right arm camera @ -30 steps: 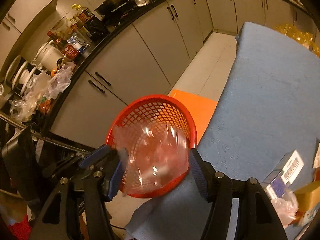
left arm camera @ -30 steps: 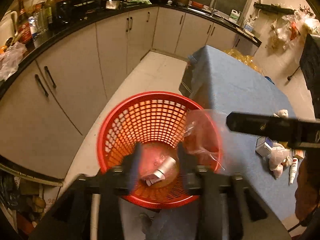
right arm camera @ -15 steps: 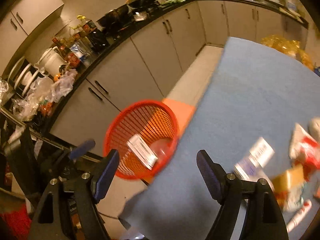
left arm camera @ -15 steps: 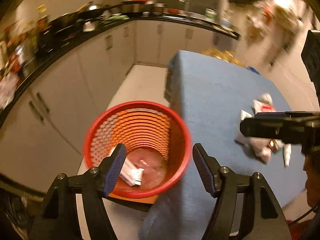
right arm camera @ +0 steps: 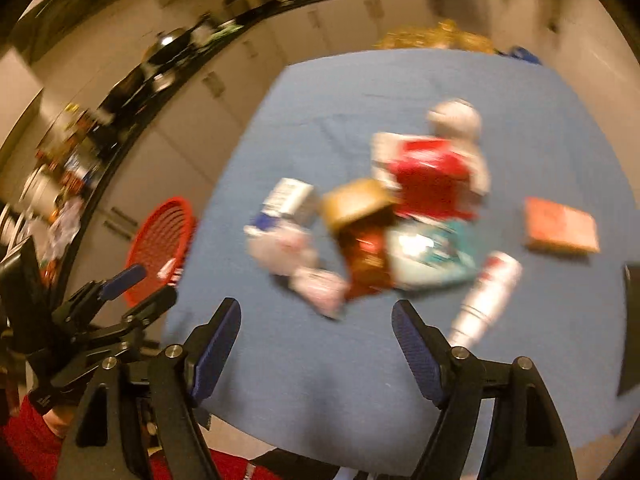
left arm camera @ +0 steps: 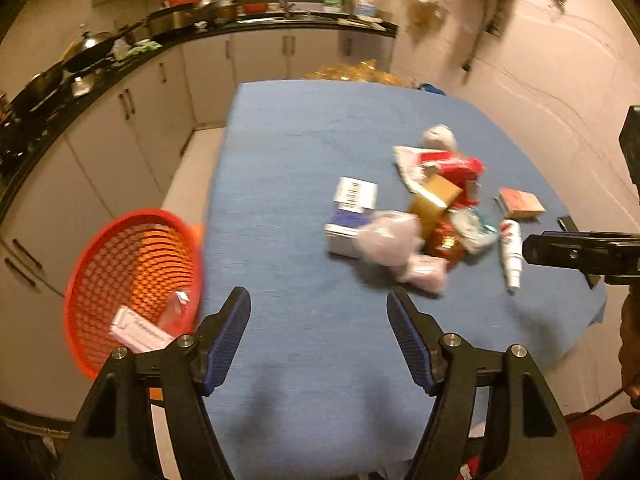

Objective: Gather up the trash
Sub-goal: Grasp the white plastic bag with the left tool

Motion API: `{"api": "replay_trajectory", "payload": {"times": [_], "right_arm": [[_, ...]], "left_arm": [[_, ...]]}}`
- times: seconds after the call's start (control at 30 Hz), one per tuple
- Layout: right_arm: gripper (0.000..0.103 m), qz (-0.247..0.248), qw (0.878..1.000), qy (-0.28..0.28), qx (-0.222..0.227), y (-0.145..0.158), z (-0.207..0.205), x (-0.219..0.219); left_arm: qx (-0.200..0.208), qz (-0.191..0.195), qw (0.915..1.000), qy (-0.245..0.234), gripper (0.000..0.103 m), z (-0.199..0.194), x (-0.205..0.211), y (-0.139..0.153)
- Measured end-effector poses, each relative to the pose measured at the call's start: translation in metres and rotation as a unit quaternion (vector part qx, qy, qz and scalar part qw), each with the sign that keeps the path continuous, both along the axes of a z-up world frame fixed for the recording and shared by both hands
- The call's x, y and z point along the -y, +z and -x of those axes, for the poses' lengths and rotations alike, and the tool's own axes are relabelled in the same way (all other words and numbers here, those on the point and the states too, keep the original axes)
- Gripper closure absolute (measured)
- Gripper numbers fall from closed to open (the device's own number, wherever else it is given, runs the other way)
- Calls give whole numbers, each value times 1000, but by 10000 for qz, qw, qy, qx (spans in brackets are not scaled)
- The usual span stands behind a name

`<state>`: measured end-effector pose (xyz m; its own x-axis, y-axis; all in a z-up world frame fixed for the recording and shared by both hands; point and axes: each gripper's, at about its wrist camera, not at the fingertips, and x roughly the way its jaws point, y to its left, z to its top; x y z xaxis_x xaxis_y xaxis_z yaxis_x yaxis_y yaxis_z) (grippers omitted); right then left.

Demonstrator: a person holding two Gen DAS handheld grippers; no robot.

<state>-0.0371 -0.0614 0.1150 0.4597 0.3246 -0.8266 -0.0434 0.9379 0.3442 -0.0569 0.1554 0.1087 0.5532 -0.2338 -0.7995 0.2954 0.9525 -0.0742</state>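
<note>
A pile of trash lies on the blue table (left arm camera: pixel 288 184): a white-and-blue box (left arm camera: pixel 352 216), a crumpled clear bag (left arm camera: pixel 388 240), a brown carton (left arm camera: pixel 434 196), a red packet (left arm camera: pixel 452 168), a white tube (left arm camera: pixel 512 252) and a flat orange box (left arm camera: pixel 522 204). My left gripper (left arm camera: pixel 318 312) stands open and empty over the table's near part, short of the pile. My right gripper (right arm camera: pixel 316 316) is also empty, its jaws closing slightly, just in front of the pink wrapper (right arm camera: pixel 320 288). The red mesh basket (left arm camera: pixel 132 276) stands off the table's left edge with a white carton (left arm camera: pixel 136 330) inside.
Kitchen cabinets and a dark counter (left arm camera: pixel 100 68) crowded with pots run along the left and back. A narrow strip of floor (left arm camera: pixel 192 168) separates them from the table. A dark flat object (right arm camera: pixel 632 320) lies at the table's right edge. A person's red sleeve (right arm camera: pixel 24 440) shows bottom left.
Both grippers swung from over the basket to the right, over the table. The clear plastic and white carton they held now lie in the basket, and both jaws stand wider.
</note>
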Motion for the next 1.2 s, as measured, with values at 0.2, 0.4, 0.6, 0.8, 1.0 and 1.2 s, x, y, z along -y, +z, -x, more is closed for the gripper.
{"api": "replay_trajectory", "payload": {"times": [0.2,0.4,0.6,0.8,1.0,1.2], "right_arm": [[22,29,9989,-426,-168,-8,11,53],[22,-13,9983,-535,-238,-14,21,81],[22,33,9982,-533,-290,-19,20,101],[22,3,9973,-616,-410,-30,13,121],[22,3,9959,-566,-709,-50,-4,123],[27,-100,9931,-598,-1006,-74,-25,117]], "left_arm": [[-432,241,9987,-137,32,0,35,-11],[-1055,725,9910,403,32,-26,44,-36],[-1175,709,9868,854,32,-55,62,-58],[-1262,504,9874,813,57,-74,86,-74],[-1230,229,9910,480,76,-72,100,-75],[-837,-134,9963,107,76,-54,112,-62]]}}
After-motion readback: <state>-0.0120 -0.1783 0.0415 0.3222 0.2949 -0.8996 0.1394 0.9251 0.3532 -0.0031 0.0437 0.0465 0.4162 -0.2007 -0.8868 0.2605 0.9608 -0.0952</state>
